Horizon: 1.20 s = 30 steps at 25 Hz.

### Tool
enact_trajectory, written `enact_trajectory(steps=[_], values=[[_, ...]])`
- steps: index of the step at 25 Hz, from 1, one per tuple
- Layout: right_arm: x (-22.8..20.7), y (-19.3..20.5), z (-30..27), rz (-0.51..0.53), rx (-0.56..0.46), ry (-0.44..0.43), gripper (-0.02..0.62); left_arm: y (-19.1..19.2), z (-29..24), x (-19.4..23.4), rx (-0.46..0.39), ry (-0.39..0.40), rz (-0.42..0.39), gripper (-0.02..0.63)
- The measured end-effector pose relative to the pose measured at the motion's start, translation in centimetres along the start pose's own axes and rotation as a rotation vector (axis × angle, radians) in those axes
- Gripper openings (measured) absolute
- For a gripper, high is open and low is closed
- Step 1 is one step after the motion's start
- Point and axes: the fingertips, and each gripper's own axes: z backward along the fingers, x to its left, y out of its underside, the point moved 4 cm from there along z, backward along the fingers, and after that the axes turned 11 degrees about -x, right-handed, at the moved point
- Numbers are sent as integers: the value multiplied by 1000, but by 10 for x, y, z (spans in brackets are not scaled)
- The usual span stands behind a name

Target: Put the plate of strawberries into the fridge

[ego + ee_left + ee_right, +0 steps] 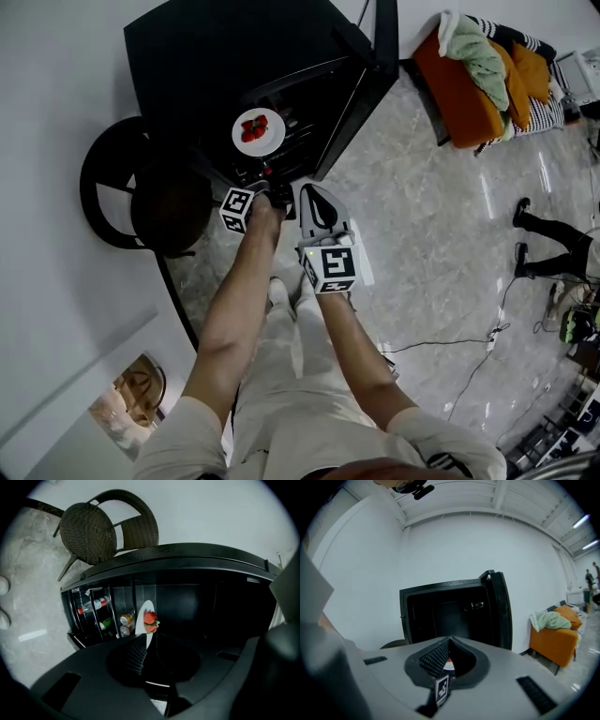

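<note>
Plate (145, 612) rim in left tool (149, 642), fridge (212, 601) ahead

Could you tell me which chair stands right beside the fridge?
The dark wicker chair, beside the fridge; the orange seat stands apart, draped with clothes.

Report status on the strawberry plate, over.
Left gripper shut on the plate rim. Right gripper shut, empty. Strawberries on the plate, at the open fridge. Nothing seen blocking the way in.
</note>
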Motion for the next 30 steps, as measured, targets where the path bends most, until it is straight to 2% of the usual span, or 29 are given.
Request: enact_trajectory(steps=[2,5,10,17,23,30], values=[[3,-4,4,3,-2,-4,12,0,8,-7,27,19,-24,55],[4,-11,11,6,0,3,12,-1,21,-17,46,38,-38,11],[8,-25,16,10,-10,-2,12,1,44,-31,72,72,25,0],[17,-41,30,13,-2,-6,12,1,83,-55,101,117,49,0],[29,-63,36,-1,11,-27,12,8,113,-83,166,138,69,0],[43,-97,48,2,0,-51,12,-1,153,-120,159,194,134,0]])
